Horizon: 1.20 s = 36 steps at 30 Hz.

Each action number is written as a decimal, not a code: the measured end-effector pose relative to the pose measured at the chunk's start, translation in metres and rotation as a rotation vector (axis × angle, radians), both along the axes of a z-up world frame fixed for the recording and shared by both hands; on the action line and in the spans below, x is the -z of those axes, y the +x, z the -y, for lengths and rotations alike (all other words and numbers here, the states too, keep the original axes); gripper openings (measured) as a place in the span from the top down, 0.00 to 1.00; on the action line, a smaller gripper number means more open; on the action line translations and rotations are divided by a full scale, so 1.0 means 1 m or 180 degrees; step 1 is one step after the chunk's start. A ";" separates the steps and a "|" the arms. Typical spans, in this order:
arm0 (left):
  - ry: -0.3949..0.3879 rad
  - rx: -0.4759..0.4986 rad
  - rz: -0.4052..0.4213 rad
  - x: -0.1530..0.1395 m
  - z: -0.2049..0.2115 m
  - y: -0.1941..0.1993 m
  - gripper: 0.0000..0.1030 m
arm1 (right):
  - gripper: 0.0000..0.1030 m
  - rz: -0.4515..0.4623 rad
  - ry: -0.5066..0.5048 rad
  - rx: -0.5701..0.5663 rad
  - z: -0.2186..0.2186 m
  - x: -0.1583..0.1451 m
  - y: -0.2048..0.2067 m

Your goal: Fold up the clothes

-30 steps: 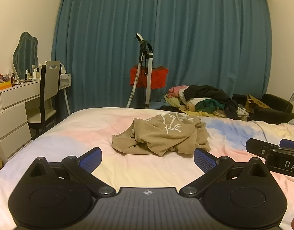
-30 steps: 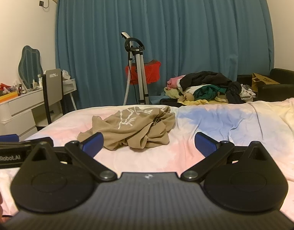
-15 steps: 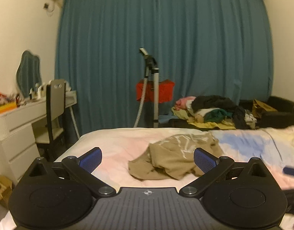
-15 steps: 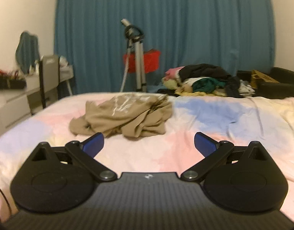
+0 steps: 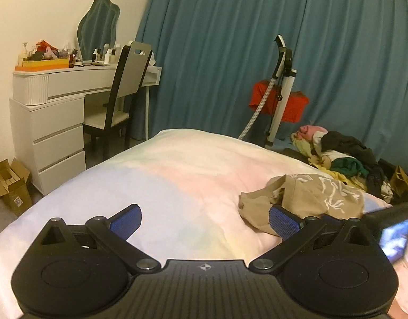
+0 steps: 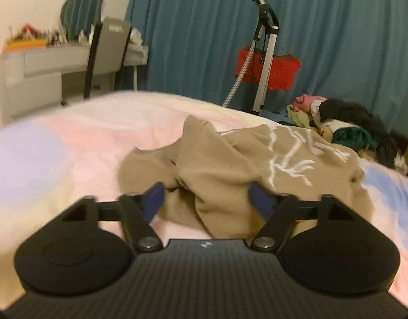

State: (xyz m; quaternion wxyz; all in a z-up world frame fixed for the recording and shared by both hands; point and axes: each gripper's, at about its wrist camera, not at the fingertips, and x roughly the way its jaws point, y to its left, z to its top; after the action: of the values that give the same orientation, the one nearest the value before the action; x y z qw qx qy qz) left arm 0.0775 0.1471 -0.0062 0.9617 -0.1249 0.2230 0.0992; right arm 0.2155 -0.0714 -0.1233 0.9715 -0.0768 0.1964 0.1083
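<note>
While my right gripper (image 6: 205, 198) is hanging with jaws apart over the crumpled tan T-shirt (image 6: 238, 164) on the bed (image 6: 71, 138) and my left gripper (image 5: 204, 219) is gaping beside it, I am risking pinching several bunched layers; no containers are showing

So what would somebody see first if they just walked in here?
Probably the crumpled tan shirt with white squiggles, lying in a heap on the pastel bed, right in front of the open right tool. Behind it, big blue curtains cover the far wall, and a bright red cloth hangs on a stand in front of them. A messy clothes pile sits past the bed, to the right.
</note>
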 end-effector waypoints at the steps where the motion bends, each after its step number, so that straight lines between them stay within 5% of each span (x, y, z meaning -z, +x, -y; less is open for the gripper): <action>1: -0.0030 0.0014 -0.0019 0.003 -0.003 0.003 0.00 | 0.56 0.0024 -0.0040 0.0020 -0.002 0.001 0.005; 5: -0.0402 0.0158 -0.0211 0.022 -0.006 0.017 0.00 | 0.89 0.0120 -0.0198 0.0100 -0.012 0.005 0.024; 8: -0.0499 0.0339 -0.0240 0.028 -0.001 0.019 0.00 | 0.94 0.0342 -0.0172 0.0105 0.000 -0.018 0.007; 21: -0.0016 0.1368 -0.0348 0.028 0.090 0.002 0.00 | 0.95 0.0870 0.0508 0.0002 0.105 -0.145 -0.139; 26: 0.0208 0.1805 -0.0443 0.041 0.136 -0.022 0.00 | 0.95 0.0873 0.0808 0.0004 0.139 -0.148 -0.192; 30: 0.0378 0.1897 -0.0497 0.056 0.171 -0.021 0.02 | 0.95 0.0736 0.0911 0.0122 0.156 -0.133 -0.191; 36: 0.0524 0.1600 -0.0406 0.071 0.195 0.012 0.11 | 0.95 0.0530 0.1064 0.0298 0.181 -0.111 -0.191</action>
State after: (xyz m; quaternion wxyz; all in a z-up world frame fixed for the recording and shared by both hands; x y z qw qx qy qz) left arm 0.0891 -0.0475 -0.0776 0.9470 0.0194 0.2984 -0.1171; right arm 0.0246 -0.2523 -0.0120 0.9876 0.0863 0.0980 0.0873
